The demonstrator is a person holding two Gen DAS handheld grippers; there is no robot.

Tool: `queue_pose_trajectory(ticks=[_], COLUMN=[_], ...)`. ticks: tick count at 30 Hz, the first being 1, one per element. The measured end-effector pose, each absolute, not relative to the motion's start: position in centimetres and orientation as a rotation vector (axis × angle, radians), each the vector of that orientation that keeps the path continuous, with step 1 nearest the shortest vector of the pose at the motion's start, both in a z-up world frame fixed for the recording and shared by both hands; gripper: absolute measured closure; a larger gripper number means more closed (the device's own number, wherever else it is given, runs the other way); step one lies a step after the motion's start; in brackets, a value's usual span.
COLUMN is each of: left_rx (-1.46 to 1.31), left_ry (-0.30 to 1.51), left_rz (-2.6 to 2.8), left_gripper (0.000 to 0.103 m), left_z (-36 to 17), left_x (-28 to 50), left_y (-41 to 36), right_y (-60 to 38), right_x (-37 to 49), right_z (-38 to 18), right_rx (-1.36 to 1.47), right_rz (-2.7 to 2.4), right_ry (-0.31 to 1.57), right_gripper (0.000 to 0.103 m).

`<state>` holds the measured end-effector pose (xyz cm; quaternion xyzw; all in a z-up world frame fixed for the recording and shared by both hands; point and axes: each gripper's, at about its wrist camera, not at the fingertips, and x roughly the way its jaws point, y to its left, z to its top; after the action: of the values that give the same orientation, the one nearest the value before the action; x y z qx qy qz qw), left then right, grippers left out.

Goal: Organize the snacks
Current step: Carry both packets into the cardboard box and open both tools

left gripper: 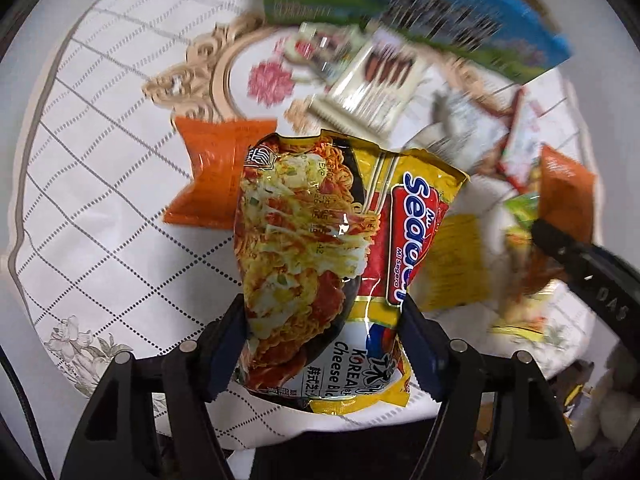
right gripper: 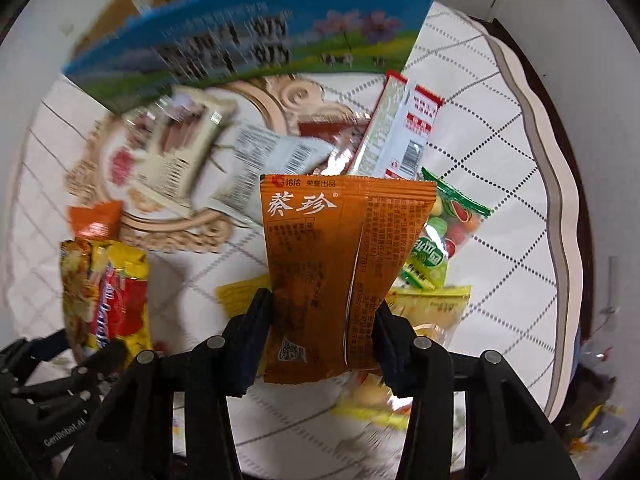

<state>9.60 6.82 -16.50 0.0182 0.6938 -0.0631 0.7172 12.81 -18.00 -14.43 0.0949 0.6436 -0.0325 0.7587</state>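
Two packets are up off the table at once: the left gripper (left gripper: 324, 344) pinches the noodle packet (left gripper: 320, 248) by its lower end, and the right gripper (right gripper: 322, 336) is clamped on the orange packet (right gripper: 344, 264) across its width. Both hang loosely, so the carry to the blue box (right gripper: 256, 32) at the far side probably wants steady wrists. Loose snacks crowd the cloth below; the table edge (right gripper: 560, 200) curves close on the right, and the left is open.
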Motion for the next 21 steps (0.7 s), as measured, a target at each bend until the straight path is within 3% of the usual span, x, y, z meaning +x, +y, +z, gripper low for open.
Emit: queue_pose_trajectory(ticks=[5, 11, 21], left_rx=[-0.012, -0.065, -0.128], left_ry=[1.452, 1.371, 1.369], left_rz=[-0.193, -0.221, -0.186], left_gripper=[0.033, 0.033, 0.033], left_z=[-9.4, -5.0, -3.1], left_x=[9.7, 14.7, 30.8], left_y=[7.5, 6.2, 0.2], right_y=[-17.0, -16.9, -20.7], right_x=[11.8, 13.7, 26.7], right_z=[-10.3, -6.6, -2.5], right_rx=[0.286, 0.328, 0.294], right_rz=[-0.008, 0.055, 0.093], right_ry=[1.327, 1.236, 1.168], right_gripper=[0.052, 0.052, 0.052])
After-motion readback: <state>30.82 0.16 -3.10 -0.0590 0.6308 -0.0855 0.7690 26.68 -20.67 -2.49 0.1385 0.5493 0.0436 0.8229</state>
